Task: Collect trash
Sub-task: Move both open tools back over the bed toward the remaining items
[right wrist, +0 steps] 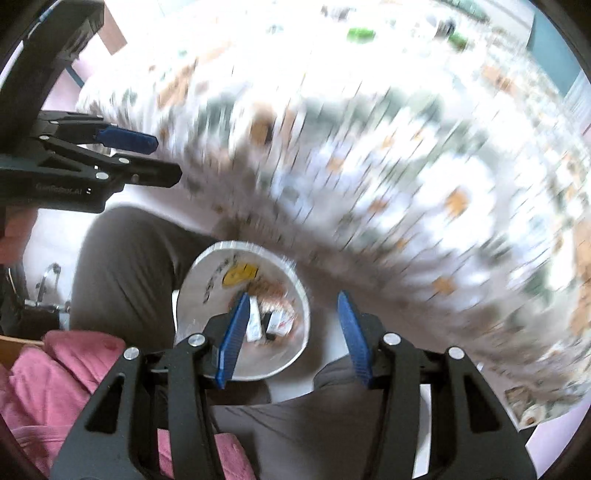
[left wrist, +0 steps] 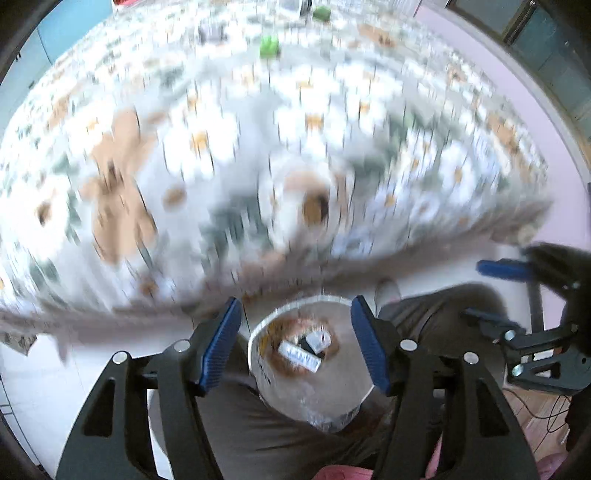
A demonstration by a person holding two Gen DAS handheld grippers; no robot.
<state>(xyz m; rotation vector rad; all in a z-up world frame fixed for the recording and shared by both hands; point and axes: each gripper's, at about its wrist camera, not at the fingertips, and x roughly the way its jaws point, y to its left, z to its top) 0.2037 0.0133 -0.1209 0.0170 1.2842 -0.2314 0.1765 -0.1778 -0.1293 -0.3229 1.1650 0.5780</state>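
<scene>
A round white trash bin (left wrist: 306, 402) stands on the floor below the table edge, between the person's legs. Several wrappers (left wrist: 301, 352) lie in it. It also shows in the right wrist view (right wrist: 207, 280), with a yellow scrap (right wrist: 240, 275) and white wrappers inside. My left gripper (left wrist: 295, 339) is open and empty, straight above the bin. My right gripper (right wrist: 291, 332) is open and empty over the bin's right rim. Each gripper shows in the other's view, the right one (left wrist: 491, 295) and the left one (right wrist: 147, 155).
The table with a flowered cloth (left wrist: 258, 147) fills the upper view, blurred by motion. Two green objects (left wrist: 269, 46) (left wrist: 321, 13) lie at its far side, also in the right wrist view (right wrist: 360, 35). The person's grey trousers (right wrist: 129, 258) flank the bin.
</scene>
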